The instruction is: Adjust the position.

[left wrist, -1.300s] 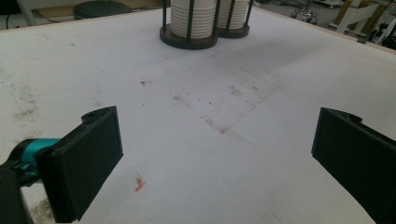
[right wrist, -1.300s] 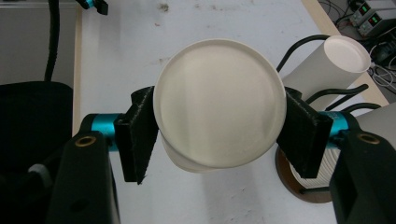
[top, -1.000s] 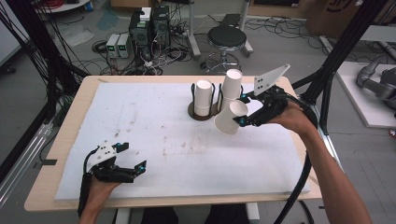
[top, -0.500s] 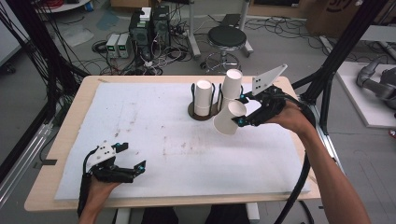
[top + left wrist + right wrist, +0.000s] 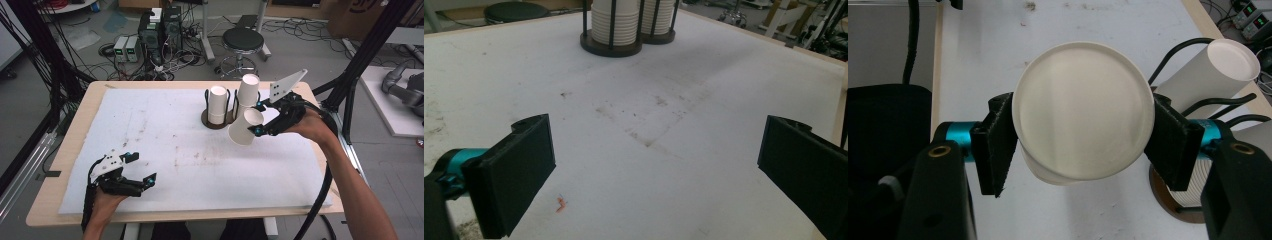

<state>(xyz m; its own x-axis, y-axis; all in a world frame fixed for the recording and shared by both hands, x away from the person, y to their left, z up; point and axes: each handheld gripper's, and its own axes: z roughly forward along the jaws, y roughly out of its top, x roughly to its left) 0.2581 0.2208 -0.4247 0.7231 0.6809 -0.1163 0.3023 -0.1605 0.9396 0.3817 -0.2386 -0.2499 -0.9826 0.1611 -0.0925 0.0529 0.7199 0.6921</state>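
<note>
right gripper (image 5: 257,120) clamps white paper cup (image 5: 245,127), tilted, held off mat | cup holder (image 5: 218,106) at its 10 o'clock, just beside | left gripper (image 5: 142,168) jaws apart, 7 o'clock on white mat (image 5: 200,150)

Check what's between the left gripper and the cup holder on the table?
Nothing: bare, stained white mat runs from the open left gripper to the cup holder, as the left gripper view shows; the high view agrees.

The person's left gripper (image 5: 141,168) rested low at the near left, its jaws spread wide with nothing between them, the forearm reaching in from below. The right gripper (image 5: 258,119) was held raised at the far right, jaws clamped, arm stretched forward.
</note>
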